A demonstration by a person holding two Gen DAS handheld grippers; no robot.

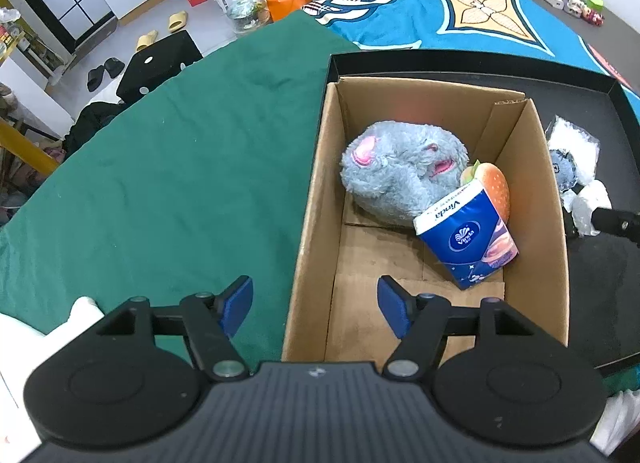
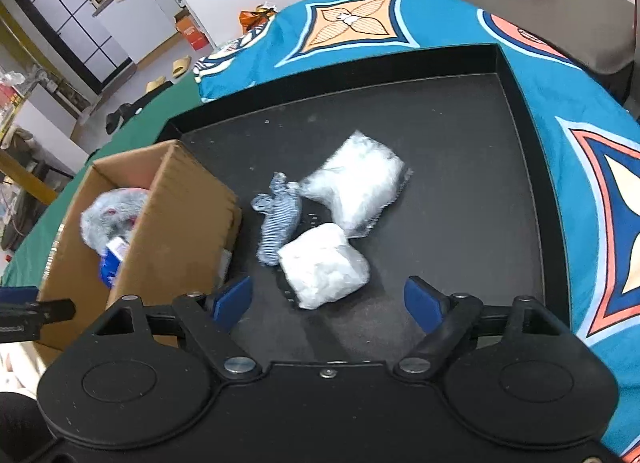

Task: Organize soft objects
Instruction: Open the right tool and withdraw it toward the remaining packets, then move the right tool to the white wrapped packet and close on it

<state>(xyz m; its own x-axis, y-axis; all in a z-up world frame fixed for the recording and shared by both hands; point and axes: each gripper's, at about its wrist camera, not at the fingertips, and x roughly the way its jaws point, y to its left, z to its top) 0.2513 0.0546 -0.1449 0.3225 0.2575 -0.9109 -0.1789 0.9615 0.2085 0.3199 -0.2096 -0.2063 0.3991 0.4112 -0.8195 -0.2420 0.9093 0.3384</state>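
Note:
A cardboard box (image 1: 316,199) stands in the left part of a black tray (image 2: 516,75). In it lie a grey plush mouse (image 1: 400,171), a burger plush (image 1: 496,187) and a blue Vinda tissue pack (image 1: 464,239). My left gripper (image 1: 316,305) is open and empty over the box's near left wall. On the tray floor lie a small blue striped plush (image 2: 278,219) and two clear bags of white stuffing (image 2: 360,183) (image 2: 324,267). My right gripper (image 2: 328,303) is open and empty, just above the nearer bag.
The tray sits on a bed with a green sheet (image 1: 160,167) and a teal patterned blanket (image 2: 580,135). The box (image 2: 168,223) stands left of my right gripper. Slippers, bags and cabinets are on the floor beyond the bed.

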